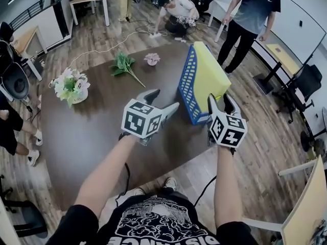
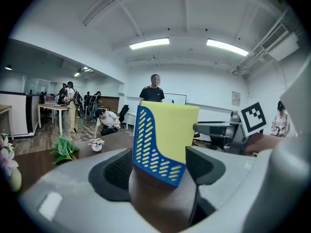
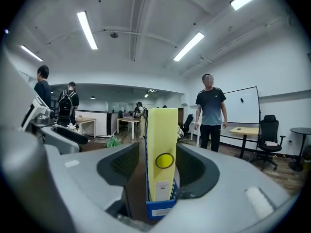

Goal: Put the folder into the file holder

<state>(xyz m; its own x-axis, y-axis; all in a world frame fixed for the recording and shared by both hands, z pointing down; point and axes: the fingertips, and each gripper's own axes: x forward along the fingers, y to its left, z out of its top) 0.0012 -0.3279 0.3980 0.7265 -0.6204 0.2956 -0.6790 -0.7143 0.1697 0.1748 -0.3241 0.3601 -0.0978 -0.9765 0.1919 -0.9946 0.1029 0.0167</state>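
A yellow folder (image 1: 207, 73) stands upright inside the blue perforated file holder (image 1: 186, 93) on the dark brown table (image 1: 92, 131). My right gripper (image 1: 221, 100) is at the holder's near end, with its jaws around the folder's spine (image 3: 162, 149) and its pads against the folder's sides. The holder's blue front (image 3: 160, 210) shows low between these jaws. My left gripper (image 1: 163, 100) is open just left of the holder with nothing between its pads. In the left gripper view the holder (image 2: 150, 149) and folder (image 2: 175, 130) stand a little ahead of the left gripper (image 2: 160, 169).
A white pot of flowers (image 1: 70, 86) stands at the table's left. A green sprig (image 1: 122, 64) and a small pink flower (image 1: 152, 59) lie at the far side. One person (image 1: 253, 14) stands beyond the table and another (image 1: 179, 11) crouches on the floor.
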